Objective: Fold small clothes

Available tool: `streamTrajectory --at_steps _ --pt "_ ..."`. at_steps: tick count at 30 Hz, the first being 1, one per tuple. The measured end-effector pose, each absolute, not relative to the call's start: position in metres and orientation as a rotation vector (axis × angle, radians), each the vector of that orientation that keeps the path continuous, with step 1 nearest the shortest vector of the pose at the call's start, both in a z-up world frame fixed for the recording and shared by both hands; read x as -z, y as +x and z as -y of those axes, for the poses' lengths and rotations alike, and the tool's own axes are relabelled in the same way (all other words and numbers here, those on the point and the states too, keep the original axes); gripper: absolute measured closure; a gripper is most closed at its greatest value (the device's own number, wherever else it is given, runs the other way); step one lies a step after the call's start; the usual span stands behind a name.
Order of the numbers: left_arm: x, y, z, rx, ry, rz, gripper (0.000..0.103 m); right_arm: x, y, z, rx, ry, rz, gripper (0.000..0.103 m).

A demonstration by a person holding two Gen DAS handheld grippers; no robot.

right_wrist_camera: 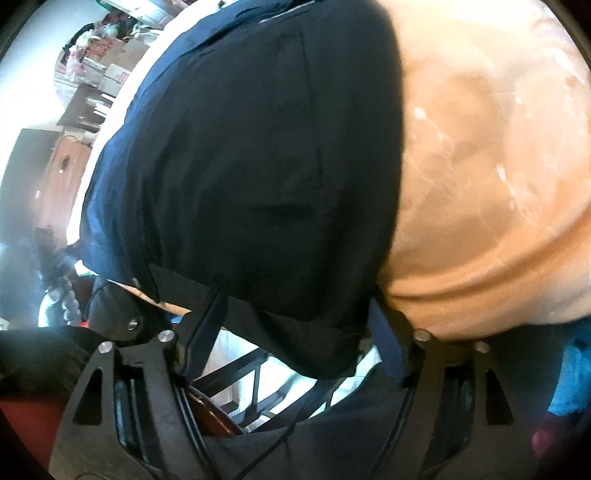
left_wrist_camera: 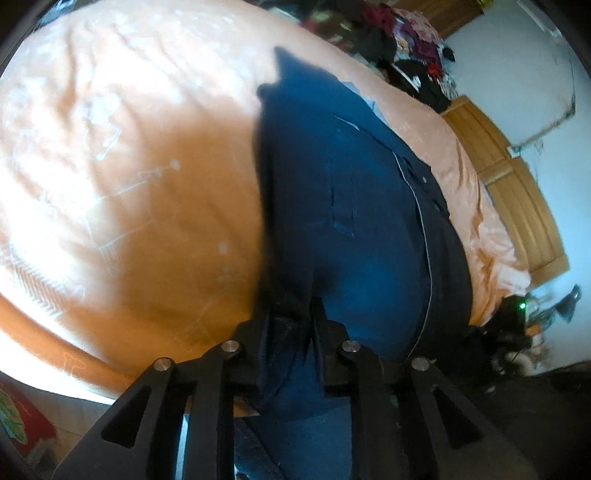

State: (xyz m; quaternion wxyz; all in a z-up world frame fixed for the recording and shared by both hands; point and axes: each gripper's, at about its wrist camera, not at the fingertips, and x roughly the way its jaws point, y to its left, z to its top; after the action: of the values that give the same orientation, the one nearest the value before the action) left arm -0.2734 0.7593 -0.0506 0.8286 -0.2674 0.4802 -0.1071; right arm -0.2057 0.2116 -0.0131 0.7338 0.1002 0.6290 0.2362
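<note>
The main risk, judged from how things lie, is uneven grip. The left gripper (left_wrist_camera: 291, 325) has its jaws clenched on a bunched fold of the dark blue garment (left_wrist_camera: 354, 206), with cloth gathered thickly between them; if that bunch slips out while the piece is carried over, the fold line would skew and the edge would drop in a heap. On the right side the hazard is different: the right gripper (right_wrist_camera: 295, 332) is largely draped by the same garment (right_wrist_camera: 258, 155), and whether its jaws are grasping cloth or standing released under it cannot be told. A pull by only one side would twist the piece. Loose fabric could also snag on the linkage.

The garment is navy, close to black in shade, thin and limp. In the left wrist view a pale piped seam runs along it beside a row of small buttons, suggesting a shirt or pyjama top. It lies partly on the orange bedspread (left_wrist_camera: 129, 166) of a bed, its near edge lifted toward both grippers, its far part stretched flat over the bed. A heap of other clothes (left_wrist_camera: 402, 33) sits well apart at the far end.
</note>
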Motion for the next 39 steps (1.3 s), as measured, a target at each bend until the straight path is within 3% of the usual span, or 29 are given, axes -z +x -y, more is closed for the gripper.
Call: streamTrajectory --at_steps 1,2,3,7,19,26,33,36,38,39 --pt "0.051 -0.274 -0.756 0.228 -0.555 -1.025 0.081 0.011 -0.208 -0.213 -0.508 0.195 -1.374 0.071" --pt "0.049 -0.272 -0.753 0.233 -0.552 -1.028 0.085 0.006 -0.209 -0.212 -0.524 0.213 -1.358 0.080" --pt "0.047 -0.273 -0.752 0.253 -0.574 -1.023 0.090 -0.002 -0.211 -0.211 -0.543 0.248 -1.333 0.082" --pt "0.024 -0.274 -0.757 0.331 -0.756 -0.897 0.091 -0.053 -0.221 -0.204 -0.614 0.354 -1.201 0.084" --pt "-0.075 -0.205 -0.787 0.456 -0.951 -0.517 0.091 -0.152 -0.162 -0.186 -0.704 0.617 -0.902 0.084" --pt "-0.104 -0.103 -0.791 0.436 -0.895 -0.490 0.091 -0.174 -0.055 -0.188 -0.681 0.596 -0.834 0.084" --pt "-0.092 0.035 -0.780 0.362 -0.817 -0.552 0.090 -0.144 0.076 -0.205 -0.670 0.559 -0.912 0.083" --pt "-0.047 0.089 -0.781 0.261 -0.785 -0.637 0.080 -0.103 0.129 -0.213 -0.586 0.477 -0.979 0.070" --pt "0.004 0.125 -0.785 0.174 -0.794 -0.764 0.080 -0.072 0.159 -0.211 -0.453 0.400 -1.009 0.046" --pt "0.030 0.139 -0.786 0.129 -0.799 -0.838 0.079 -0.063 0.166 -0.210 -0.448 0.402 -1.024 0.042"
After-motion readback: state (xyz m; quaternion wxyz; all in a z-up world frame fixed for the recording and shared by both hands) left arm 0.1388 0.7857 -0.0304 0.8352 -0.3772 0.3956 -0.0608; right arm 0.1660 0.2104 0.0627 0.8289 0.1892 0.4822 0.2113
